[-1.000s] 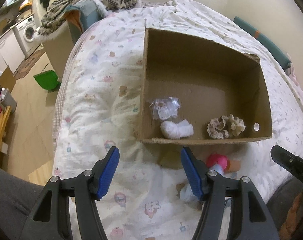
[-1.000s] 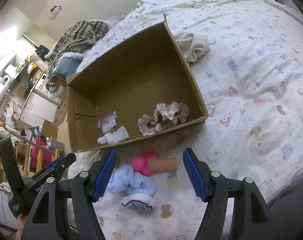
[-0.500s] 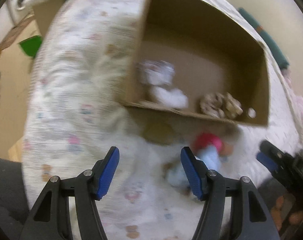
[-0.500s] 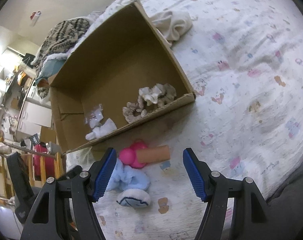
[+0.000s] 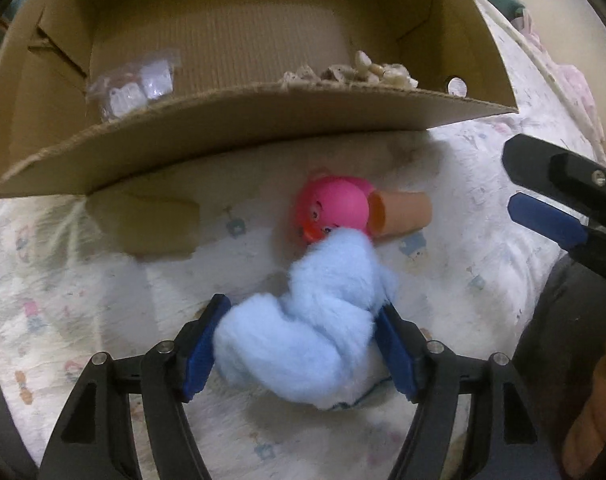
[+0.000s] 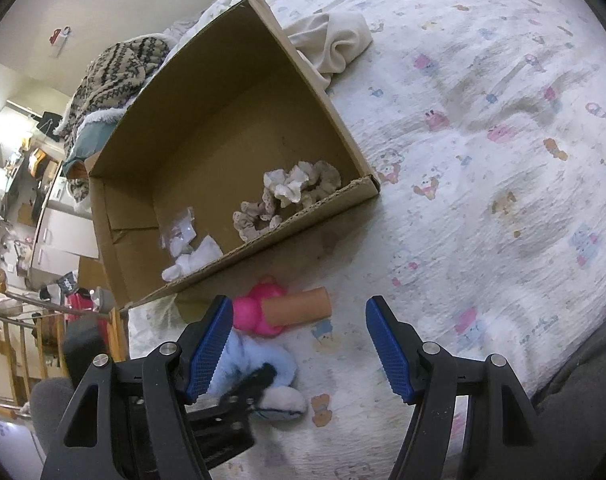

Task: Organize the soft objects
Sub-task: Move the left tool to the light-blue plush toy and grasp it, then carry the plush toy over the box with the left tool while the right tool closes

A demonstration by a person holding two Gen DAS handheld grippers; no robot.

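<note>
A fluffy light-blue soft item lies on the bed in front of the cardboard box. My left gripper is open, its blue pads on either side of the item; whether they press it I cannot tell. It also shows in the right wrist view. A pink toy head and an orange tube lie just beyond it. My right gripper is open and empty above the bed, near the pink toy. The box holds beige scrunchies, a white sock and a clear packet.
The bed has a printed white quilt. A cream cloth lies behind the box. A patterned blanket is heaped at the far end. The bed's left edge drops to a cluttered floor.
My left gripper has dropped forward and down onto the blue item, which now sits between its pads. My right gripper moved slightly closer to the bed and stayed open.
</note>
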